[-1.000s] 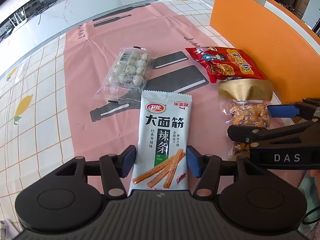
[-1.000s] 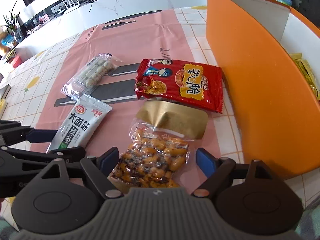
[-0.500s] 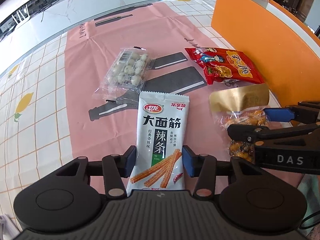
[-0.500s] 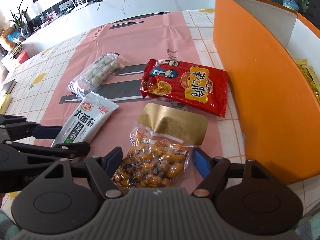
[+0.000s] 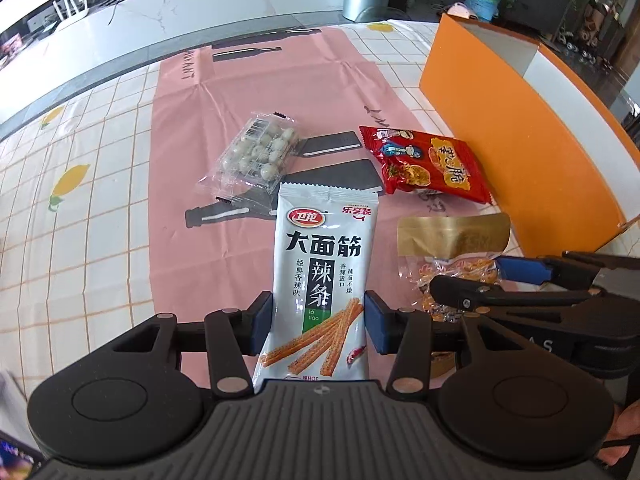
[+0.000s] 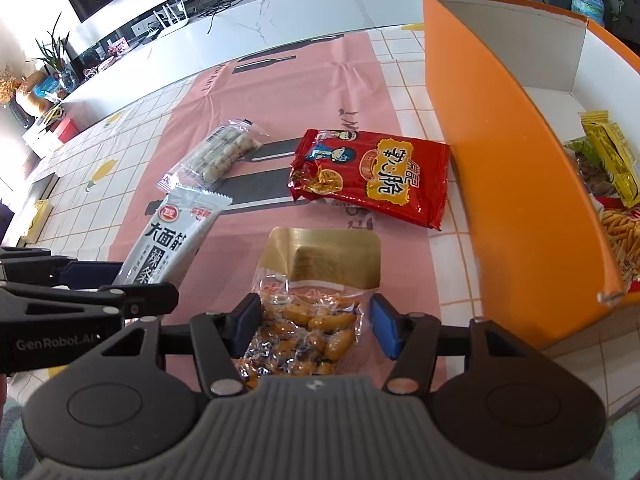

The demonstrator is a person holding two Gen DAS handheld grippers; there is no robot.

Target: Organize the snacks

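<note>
Since 1 second ago, our left claw (image 5: 318, 322) has closed its blue pads onto the white spicy-strip packet (image 5: 322, 280) and lifted it, so the packet's top now stands up off the pink mat (image 5: 240, 92) where before it lay flat. Both pads press the packet's lower edges, and in the right wrist view the packet (image 6: 176, 236) slants upward out of that claw (image 6: 132, 280). Our right claw (image 6: 310, 322) has just been closing too, with the clear peanut bag (image 6: 304, 332) between its pads; the left pad touches the bag's wrinkled edge, while the right pad stands just beside it, so we cannot tell whether the grip is firm. The bag's gold top (image 6: 324, 256) lies flat on the mat ahead of the fingers. In the left wrist view the right claw (image 5: 486, 278) reaches in from the right edge over the same bag (image 5: 452, 256). Further out lie a red snack packet (image 6: 372, 178) near the orange box (image 6: 500, 160) and a clear pack of pale round sweets (image 6: 218, 156) to the left. Inside the box we see a yellow packet (image 6: 612, 156) and other snacks against its near wall. The mat sits on a checked tablecloth (image 5: 80, 208).
</note>
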